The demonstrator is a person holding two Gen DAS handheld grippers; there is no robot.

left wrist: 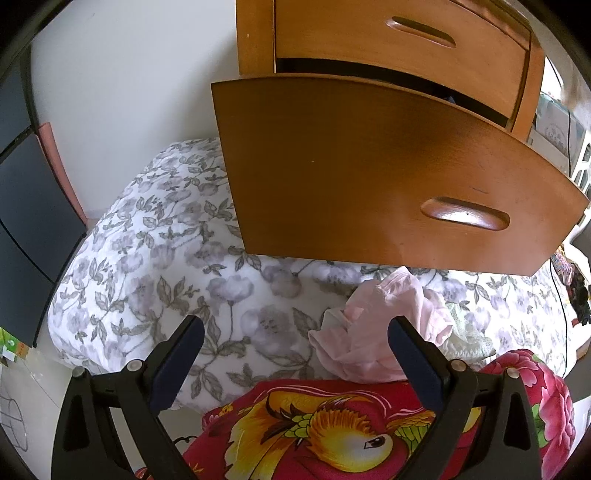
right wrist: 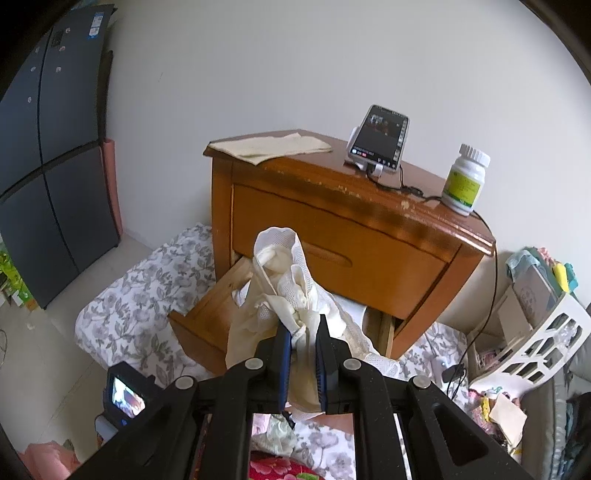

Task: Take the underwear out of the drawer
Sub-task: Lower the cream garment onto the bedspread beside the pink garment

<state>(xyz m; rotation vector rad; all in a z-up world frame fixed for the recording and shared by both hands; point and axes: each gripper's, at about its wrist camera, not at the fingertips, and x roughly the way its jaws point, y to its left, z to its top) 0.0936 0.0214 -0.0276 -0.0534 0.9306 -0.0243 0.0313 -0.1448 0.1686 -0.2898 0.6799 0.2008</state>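
Two claws: right claw (right wrist: 303, 334) pinches cream underwear (right wrist: 295, 291) above the open drawer (right wrist: 207, 317); left claw (left wrist: 295, 336) spread.

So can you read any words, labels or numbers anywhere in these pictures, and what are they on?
None can be read.
White pill bottle with yellow-green label: print too small.
Propped smartphone screen: icons and text blurred.
Stickers on the dark blue cabinet: too small.
White packaging right of the wooden nightstand: characters blurred.
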